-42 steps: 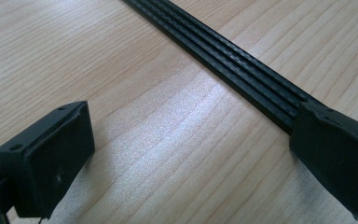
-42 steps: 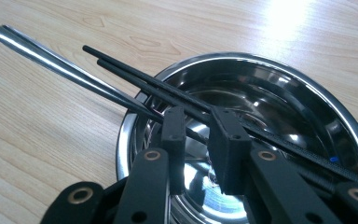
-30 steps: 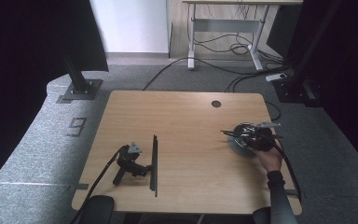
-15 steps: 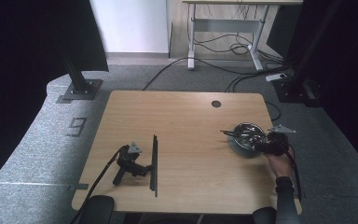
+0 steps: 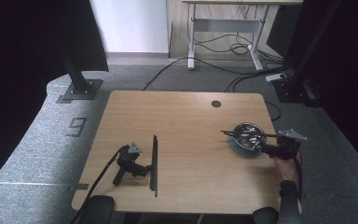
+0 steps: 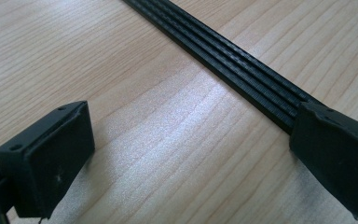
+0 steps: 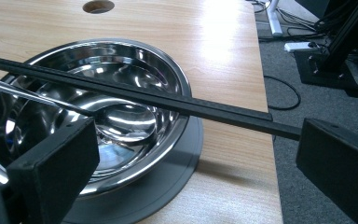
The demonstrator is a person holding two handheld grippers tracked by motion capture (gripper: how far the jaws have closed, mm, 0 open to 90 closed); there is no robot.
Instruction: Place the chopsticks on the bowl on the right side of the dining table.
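Releasing: your right gripper (image 7: 191, 154) has just spread, strip (image 7: 135, 95) resting across bowl (image 7: 168, 74). Left gripper (image 6: 186, 154) spread, idle. Next, back away cleanly.

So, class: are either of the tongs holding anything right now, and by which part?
Nothing: right tongs have just opened beside the bowl; left tongs lie open.

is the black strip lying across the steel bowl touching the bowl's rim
Touching. The right gripper view shows the black strip resting directly on the steel bowl rim on both sides.
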